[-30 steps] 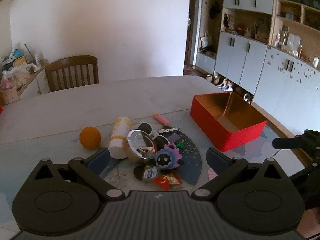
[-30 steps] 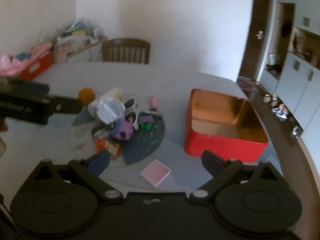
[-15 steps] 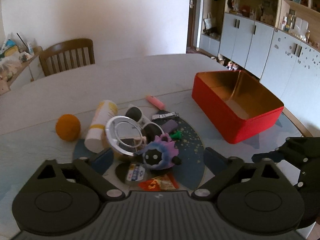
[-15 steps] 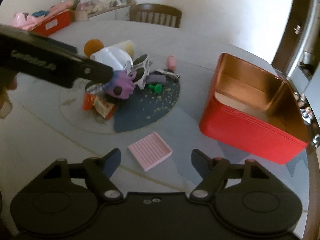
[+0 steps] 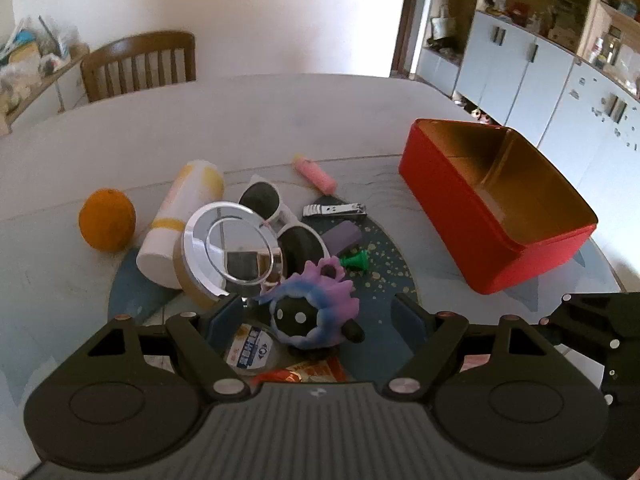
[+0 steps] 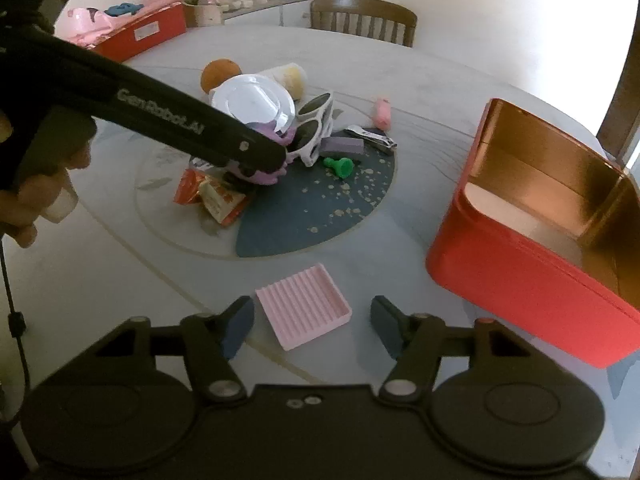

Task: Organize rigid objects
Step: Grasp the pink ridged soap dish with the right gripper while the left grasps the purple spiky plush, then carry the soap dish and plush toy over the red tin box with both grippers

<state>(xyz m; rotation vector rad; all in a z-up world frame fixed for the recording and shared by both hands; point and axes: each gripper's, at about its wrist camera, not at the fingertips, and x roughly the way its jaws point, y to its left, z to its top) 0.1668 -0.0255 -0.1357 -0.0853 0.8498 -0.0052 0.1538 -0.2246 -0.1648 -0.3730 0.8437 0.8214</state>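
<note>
Both claws sit lower and closer to the bench (image 6: 440, 92) than a second ago. Left claw (image 5: 316, 316) closing, jaws either side of the purple spiky toy (image 5: 310, 318), pads not yet pressing. Right claw (image 6: 310, 326) closing around the pink ridged tray (image 6: 304, 310), untouched. Red tin (image 6: 532, 276) stands open at right.

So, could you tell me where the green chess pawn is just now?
In the left wrist view the green pawn lies on the dark mat, between the purple block and the purple toy.
</note>
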